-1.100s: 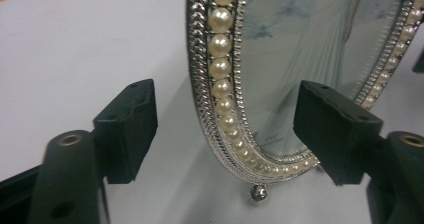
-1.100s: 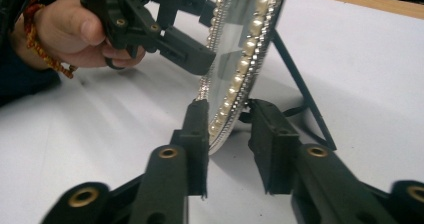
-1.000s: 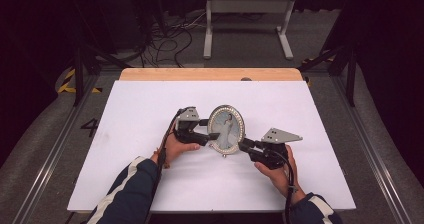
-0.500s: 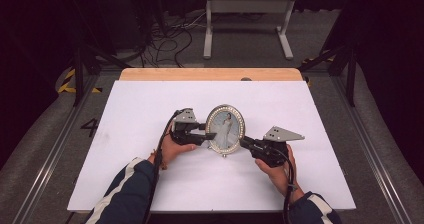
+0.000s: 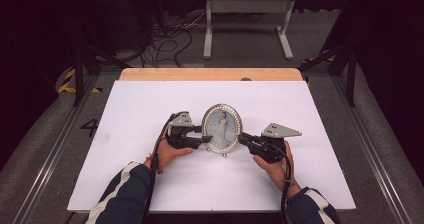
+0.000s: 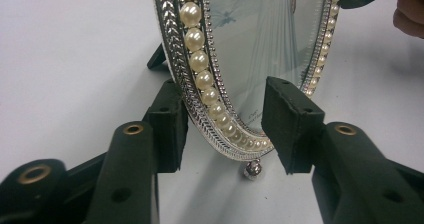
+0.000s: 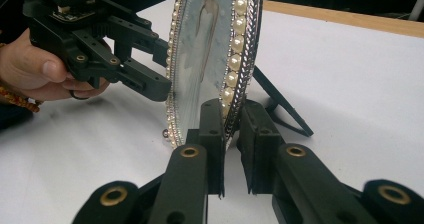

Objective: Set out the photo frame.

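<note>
Your oval silver picture frame edged with pearl beads stands upright near the middle of the white bench, facing you, propped on a dark back leg that reaches the bench behind it. Your left gripper comes in from the frame's left side, low on the rim. In the left gripper view its two black pads straddle the lower rim, one behind the frame and one in front of the glass; the jaws have just been opening again after closing, and there is a gap between the front pad and the glass, so this gripper is not clamped on the frame. Your right gripper meets the frame's right edge at about the same height. In the right gripper view its jaws stand close together with the beaded rim between the pads, which press on it from front and back, so this gripper is gripping the frame. A small silver ball foot hangs at the frame's bottom, just above the bench.
</note>
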`<state>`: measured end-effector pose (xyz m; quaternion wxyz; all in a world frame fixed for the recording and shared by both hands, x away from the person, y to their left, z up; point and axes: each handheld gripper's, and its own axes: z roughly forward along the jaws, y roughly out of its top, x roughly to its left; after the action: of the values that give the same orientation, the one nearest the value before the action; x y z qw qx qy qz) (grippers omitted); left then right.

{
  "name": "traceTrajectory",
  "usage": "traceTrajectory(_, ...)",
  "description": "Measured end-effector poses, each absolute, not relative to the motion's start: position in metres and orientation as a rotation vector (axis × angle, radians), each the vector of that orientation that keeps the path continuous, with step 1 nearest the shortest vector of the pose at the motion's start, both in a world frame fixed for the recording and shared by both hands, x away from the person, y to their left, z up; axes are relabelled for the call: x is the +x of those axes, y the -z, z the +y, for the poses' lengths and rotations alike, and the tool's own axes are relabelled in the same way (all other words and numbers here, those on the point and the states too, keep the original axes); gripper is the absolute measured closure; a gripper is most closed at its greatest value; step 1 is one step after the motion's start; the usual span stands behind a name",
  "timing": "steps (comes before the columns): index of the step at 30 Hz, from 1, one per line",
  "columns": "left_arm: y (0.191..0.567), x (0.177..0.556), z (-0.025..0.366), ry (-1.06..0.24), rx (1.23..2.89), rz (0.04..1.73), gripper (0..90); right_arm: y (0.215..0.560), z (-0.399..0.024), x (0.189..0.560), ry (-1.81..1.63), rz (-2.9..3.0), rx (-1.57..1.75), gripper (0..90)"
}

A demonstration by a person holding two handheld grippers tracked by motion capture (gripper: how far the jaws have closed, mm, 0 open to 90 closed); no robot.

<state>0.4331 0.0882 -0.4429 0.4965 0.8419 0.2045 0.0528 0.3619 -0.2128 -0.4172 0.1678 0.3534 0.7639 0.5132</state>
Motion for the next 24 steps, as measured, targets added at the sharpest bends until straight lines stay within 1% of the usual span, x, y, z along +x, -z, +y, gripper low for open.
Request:
traceTrajectory(5, 0.4375, 0.4332, 0.0941, -0.164, 1.99, 0.529, 48.4, 0.4172, -0.2108, 0.3603, -1.445, 2.166, 1.006, 78.6)
traceTrajectory(8, 0.4362, 0.4341, 0.0968, -0.167, 1.98, 0.528, 49.3, 0.4166, -0.2104, 0.3595, -1.438, 2.161, 1.003, 79.1)
traceTrajectory(9, 0.4358, 0.4338, 0.0971, -0.163, 1.976, 0.522, 52.8, 0.4157, -0.2108, 0.3591, -1.434, 2.155, 1.003, 80.1)
traceTrajectory(11, 0.4353, 0.433, 0.0963, -0.164, 1.977, 0.516, 53.8, 0.4155, -0.2109, 0.359, -1.437, 2.152, 1.005, 80.7)
traceTrajectory(13, 0.4344, 0.4327, 0.0962, -0.17, 1.979, 0.509, 58.0, 0.4151, -0.2109, 0.3587, -1.438, 2.145, 1.009, 81.0)
traceTrajectory(18, 0.4346, 0.4332, 0.0971, -0.175, 1.984, 0.524, 64.8, 0.4154, -0.2107, 0.3585, -1.439, 2.141, 1.015, 81.4)
traceTrajectory(24, 0.4345, 0.4327, 0.0988, -0.176, 1.983, 0.531, 68.8, 0.4155, -0.2104, 0.3595, -1.437, 2.139, 1.016, 81.3)
